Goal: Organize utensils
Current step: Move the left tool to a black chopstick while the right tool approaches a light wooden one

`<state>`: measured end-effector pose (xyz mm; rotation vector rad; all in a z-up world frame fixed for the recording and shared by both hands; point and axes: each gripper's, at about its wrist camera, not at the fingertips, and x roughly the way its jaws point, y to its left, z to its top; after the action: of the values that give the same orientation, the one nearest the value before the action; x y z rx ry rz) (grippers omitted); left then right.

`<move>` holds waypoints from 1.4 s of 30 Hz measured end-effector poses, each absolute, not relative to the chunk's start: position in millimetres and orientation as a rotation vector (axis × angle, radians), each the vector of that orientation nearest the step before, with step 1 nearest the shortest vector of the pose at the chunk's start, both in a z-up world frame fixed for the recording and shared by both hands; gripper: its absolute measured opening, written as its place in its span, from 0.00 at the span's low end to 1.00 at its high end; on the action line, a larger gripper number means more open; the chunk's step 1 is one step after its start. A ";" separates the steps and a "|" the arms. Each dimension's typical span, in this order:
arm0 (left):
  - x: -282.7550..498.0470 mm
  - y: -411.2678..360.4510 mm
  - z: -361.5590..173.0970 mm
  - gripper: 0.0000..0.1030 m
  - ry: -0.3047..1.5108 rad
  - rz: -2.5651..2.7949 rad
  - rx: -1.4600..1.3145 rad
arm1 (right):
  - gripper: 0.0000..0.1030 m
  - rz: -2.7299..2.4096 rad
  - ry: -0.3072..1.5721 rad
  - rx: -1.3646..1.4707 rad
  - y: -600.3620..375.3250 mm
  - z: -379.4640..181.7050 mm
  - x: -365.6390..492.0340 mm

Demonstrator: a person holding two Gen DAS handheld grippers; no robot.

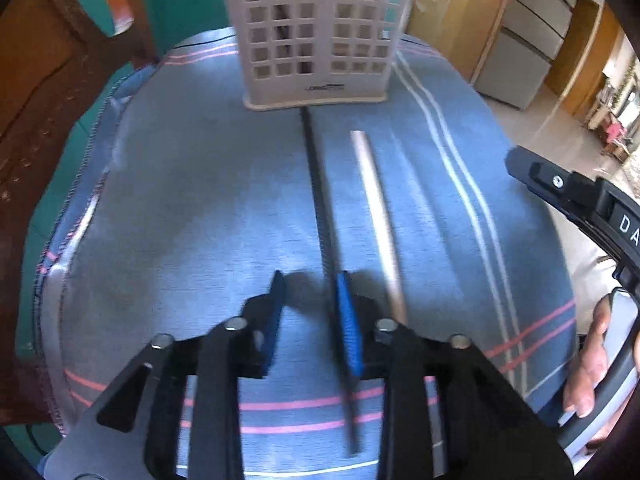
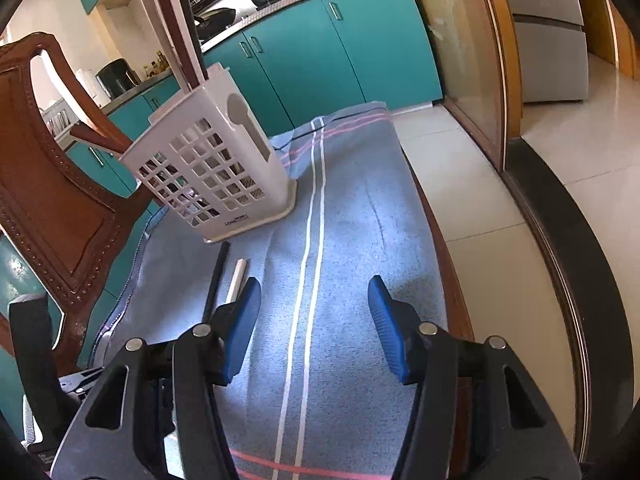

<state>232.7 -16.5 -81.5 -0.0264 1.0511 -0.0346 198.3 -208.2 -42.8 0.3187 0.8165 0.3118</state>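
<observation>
While the left gripper (image 1: 310,300) hangs low over the blue striped cloth (image 1: 180,208) that covers the bench (image 2: 448,248), its blue pads stand a little apart with nothing pressed between them. The black chopstick (image 1: 316,200) lies on the cloth and runs from the foot of the white utensil basket (image 1: 316,40) towards the near edge, passing just beside the right-hand pad (image 1: 348,320); whether it touches that pad cannot be told through the blur. A pale chopstick (image 1: 376,212) lies just beside the black one, on the side towards the white stripes, the two nearly parallel and apart.

The basket stands upright towards the far edge of the bench, its lattice walls showing dark and pale sticks already inside. In the right wrist view several long sticks (image 2: 176,32) rise from its top.

The right gripper (image 2: 314,320) is held open over the cloth near the pair of white stripes (image 2: 308,248), its jaws wide and empty. From there the two loose chopsticks lie to the left of its left pad. A hand (image 1: 588,360) on that gripper's handle shows at the right edge of the left wrist view. A brown chair (image 2: 56,184) stands at the bench's left side.
</observation>
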 end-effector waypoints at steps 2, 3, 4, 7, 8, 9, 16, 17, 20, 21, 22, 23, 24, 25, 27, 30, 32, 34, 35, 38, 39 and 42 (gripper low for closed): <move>229.3 -5.5 -81.3 0.12 1.055 -0.021 -0.051 | 0.53 0.313 0.824 0.307 -205.7 -45.1 199.5; 225.8 -1.0 -81.5 0.08 1.058 -0.016 -0.062 | 0.53 0.313 0.826 0.302 -204.5 -45.6 200.0; 221.5 2.6 -80.3 0.07 1.058 -0.017 -0.067 | 0.53 0.313 0.829 0.292 -202.4 -46.6 200.5; 203.7 7.8 -78.8 0.06 1.057 -0.017 -0.092 | 0.53 0.321 0.837 0.259 -194.8 -49.6 201.8; 197.2 10.0 -78.8 0.06 1.059 -0.015 -0.103 | 0.53 0.328 0.839 0.248 -192.1 -50.3 201.4; 191.0 11.9 -79.0 0.06 1.061 -0.013 -0.112 | 0.53 0.335 0.837 0.236 -189.8 -50.5 200.3; 162.3 20.1 -77.3 0.06 1.073 -0.011 -0.116 | 0.53 0.366 0.833 0.200 -181.0 -44.8 194.4; 162.1 21.4 -76.8 0.06 1.072 -0.012 -0.123 | 0.53 0.371 0.843 0.190 -177.6 -43.2 195.5; 167.7 22.1 -77.4 0.16 1.071 -0.019 -0.134 | 0.53 0.402 0.878 0.137 -161.1 -38.6 196.7; 168.8 23.9 -77.9 0.21 1.068 -0.020 -0.133 | 0.53 0.415 0.890 0.119 -154.0 -37.4 197.6; 168.6 23.7 -77.7 0.24 1.066 -0.019 -0.132 | 0.53 0.424 0.905 0.106 -146.7 -36.9 199.5; 168.5 23.2 -77.8 0.25 1.065 -0.021 -0.133 | 0.53 0.432 0.921 0.091 -138.8 -37.5 201.8; 169.0 22.5 -77.8 0.27 1.064 -0.023 -0.132 | 0.53 0.442 0.935 0.073 -129.8 -38.0 204.1; 168.6 21.7 -77.6 0.28 1.064 -0.024 -0.129 | 0.53 0.450 0.945 0.053 -122.4 -39.1 206.1; 168.3 19.7 -77.3 0.29 1.063 -0.025 -0.123 | 0.53 0.456 0.982 -0.034 -99.8 -44.9 211.3; 169.8 19.5 -77.8 0.31 1.064 -0.029 -0.121 | 0.53 0.448 1.050 -0.125 -80.5 -58.1 215.3; 169.4 18.8 -78.0 0.32 1.062 -0.030 -0.118 | 0.53 0.436 1.059 -0.177 -73.2 -63.5 213.9; 169.5 19.7 -78.3 0.32 1.060 -0.031 -0.120 | 0.39 0.426 1.052 -0.224 -70.9 -63.2 210.8; 169.6 19.8 -78.4 0.32 1.059 -0.030 -0.122 | 0.30 0.421 1.048 -0.232 -72.7 -62.9 209.1; 170.5 20.5 -78.5 0.33 1.059 -0.031 -0.127 | 0.13 0.451 1.066 -0.217 -85.0 -61.0 206.5; 170.8 20.6 -78.4 0.34 1.059 -0.033 -0.130 | 0.12 0.455 1.074 -0.217 -89.3 -60.5 205.8; 172.0 20.0 -77.7 0.41 1.062 -0.029 -0.133 | 0.07 0.443 1.085 -0.236 -104.9 -58.8 203.6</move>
<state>172.0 20.0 -77.7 -0.1328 1.0618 -0.0290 203.6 -104.9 -58.8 -0.2356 1.0854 0.4431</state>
